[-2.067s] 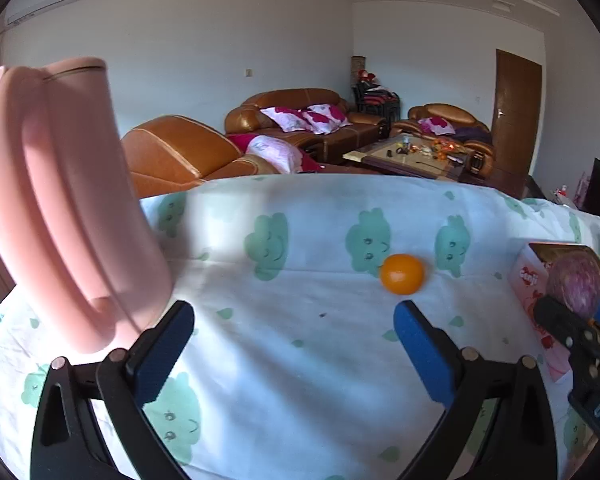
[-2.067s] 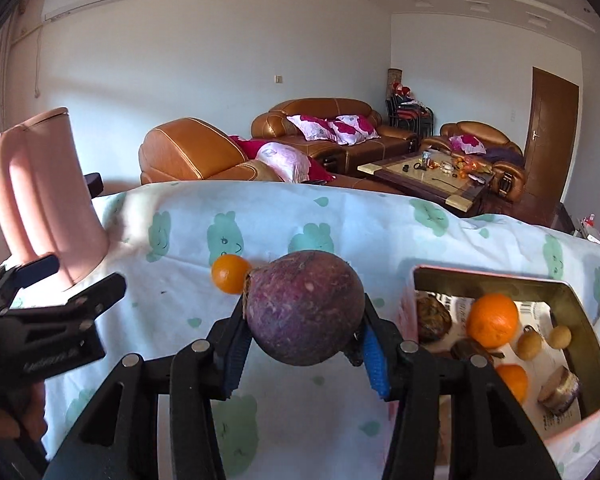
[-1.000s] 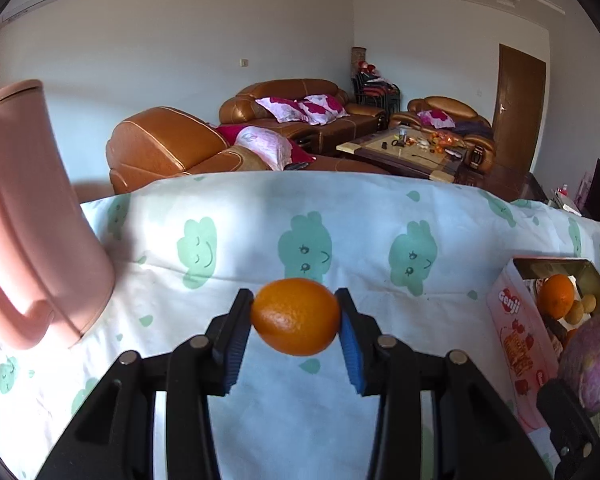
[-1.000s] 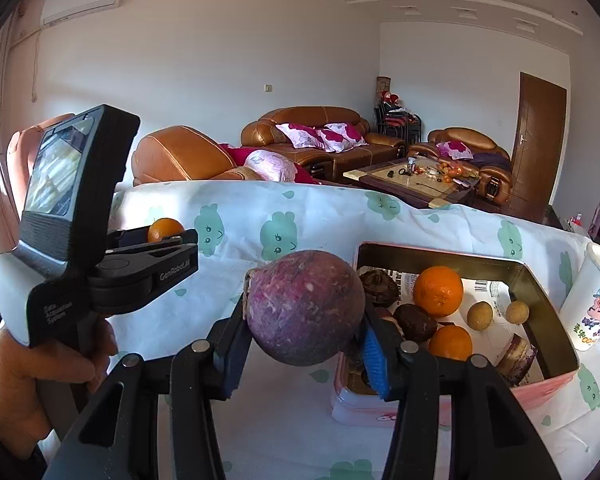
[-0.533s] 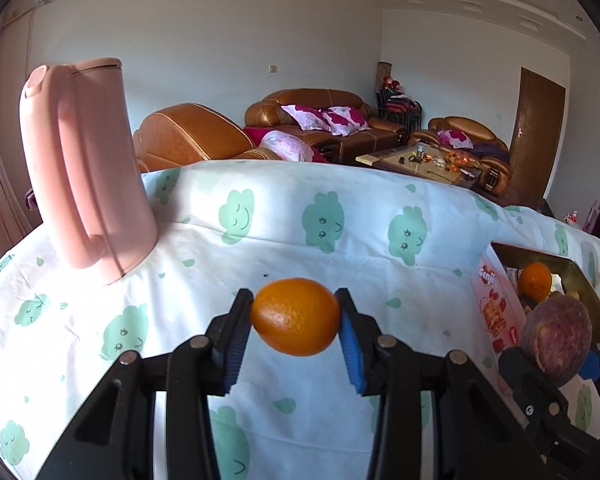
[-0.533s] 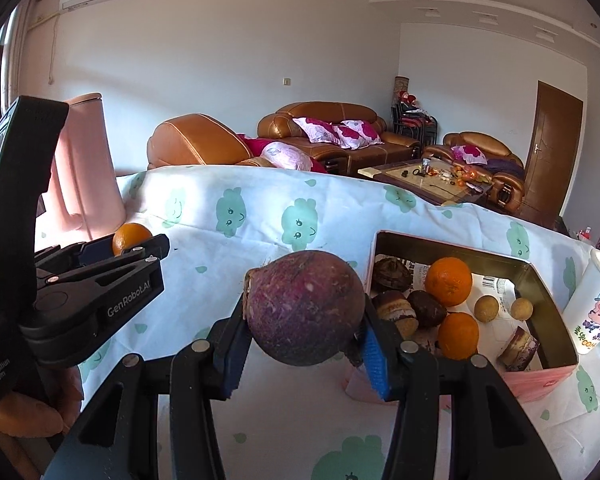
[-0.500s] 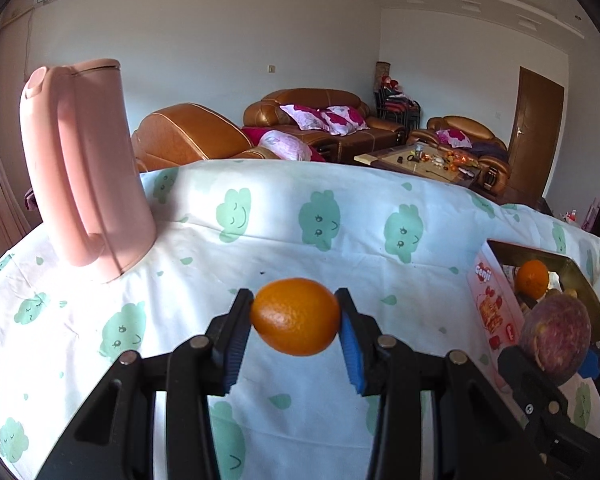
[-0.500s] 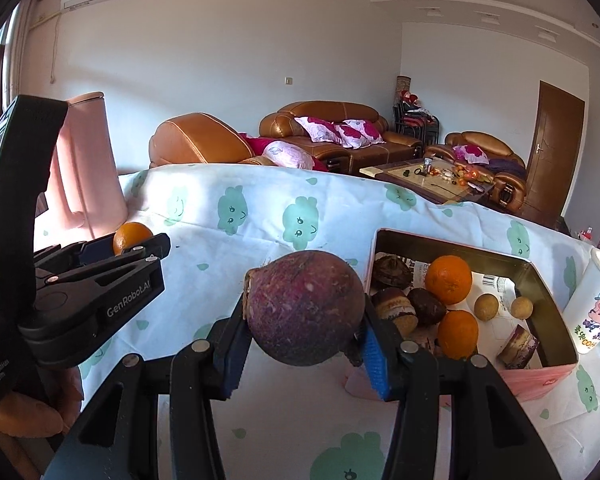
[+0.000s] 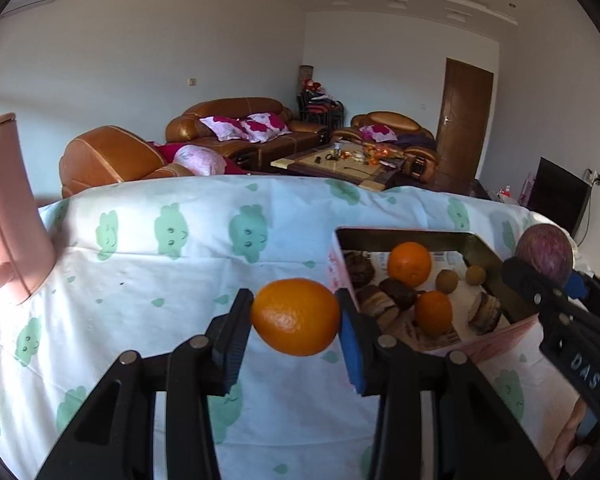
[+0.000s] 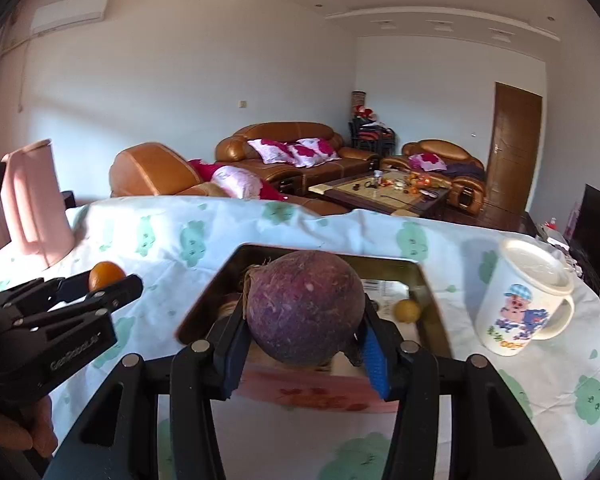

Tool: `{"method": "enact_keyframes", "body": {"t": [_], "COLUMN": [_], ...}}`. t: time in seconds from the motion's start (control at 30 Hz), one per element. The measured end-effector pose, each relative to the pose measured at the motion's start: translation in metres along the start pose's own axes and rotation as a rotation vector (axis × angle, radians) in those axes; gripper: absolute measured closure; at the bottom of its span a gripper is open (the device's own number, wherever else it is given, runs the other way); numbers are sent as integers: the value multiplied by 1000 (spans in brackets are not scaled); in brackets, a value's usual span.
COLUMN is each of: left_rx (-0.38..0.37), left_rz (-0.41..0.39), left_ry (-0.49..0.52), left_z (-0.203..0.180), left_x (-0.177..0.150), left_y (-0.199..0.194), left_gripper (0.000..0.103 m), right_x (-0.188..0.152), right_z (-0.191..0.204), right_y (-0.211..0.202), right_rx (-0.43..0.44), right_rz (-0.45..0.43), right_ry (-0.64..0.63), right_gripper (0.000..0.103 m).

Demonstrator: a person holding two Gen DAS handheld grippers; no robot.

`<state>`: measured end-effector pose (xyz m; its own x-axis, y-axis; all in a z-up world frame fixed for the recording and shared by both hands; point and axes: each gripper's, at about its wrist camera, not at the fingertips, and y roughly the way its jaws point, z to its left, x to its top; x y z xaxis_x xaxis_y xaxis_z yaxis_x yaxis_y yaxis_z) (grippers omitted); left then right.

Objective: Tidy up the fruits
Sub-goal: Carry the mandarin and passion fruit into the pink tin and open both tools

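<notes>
My left gripper [image 9: 296, 318] is shut on an orange [image 9: 296, 316] and holds it above the cloth, just left of the pink box [image 9: 512, 330]. The box holds two oranges [image 9: 409, 263], small yellow-green fruits and dark brown fruits. My right gripper [image 10: 304, 320] is shut on a round purple fruit [image 10: 305, 306] and holds it over the near edge of the box [image 10: 316, 394]. The left gripper with its orange [image 10: 105, 275] shows at the left of the right wrist view. The right gripper with the purple fruit [image 9: 544, 257] shows at the right of the left wrist view.
A pink jug [image 9: 8, 216] stands at the table's far left. A white cartoon mug [image 10: 526, 298] with a lid stands right of the box. The table wears a white cloth [image 9: 180, 248] with green cloud prints. Sofas and a coffee table lie beyond.
Both grippers have moved right toward the box. The purple fruit is now over the box's near edge, and the orange is close beside the box's left wall. Both grips are unchanged.
</notes>
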<state>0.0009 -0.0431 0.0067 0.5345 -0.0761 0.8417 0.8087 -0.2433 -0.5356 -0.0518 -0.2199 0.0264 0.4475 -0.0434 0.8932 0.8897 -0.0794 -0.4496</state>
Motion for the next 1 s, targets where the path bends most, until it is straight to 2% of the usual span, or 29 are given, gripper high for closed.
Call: {"method": "enact_keyframes", "body": {"t": [0.23,0.37,0.47,0.67,0.87,1.0], "left_rx": [-145,-229,-290,-264,-220,-197], "left_rz": [-17,-11,-4,38,79,83], "left_ry": [44,44,28,39,31,18], "left_z": [-44,-61,-69,-72,-73,-69], "left_x": [13,20,23,22,21,20], "left_y": [15,29,37,51,58,56], "left_gripper": [60,60,60,60,60,60], "right_x": [12,18,21,16,12,11], "right_z": [-67,-73,-71,-72,-66,-59], "right_y": [6,10,26,55,73,80], "right_rx": [-123,-187,-187,-107,-24,-46], "right_rz": [-32,-72,-47,59,124,135], "right_ry": [135,113,92,113,110,61], "right_gripper": [52,52,52,52,52,51]}}
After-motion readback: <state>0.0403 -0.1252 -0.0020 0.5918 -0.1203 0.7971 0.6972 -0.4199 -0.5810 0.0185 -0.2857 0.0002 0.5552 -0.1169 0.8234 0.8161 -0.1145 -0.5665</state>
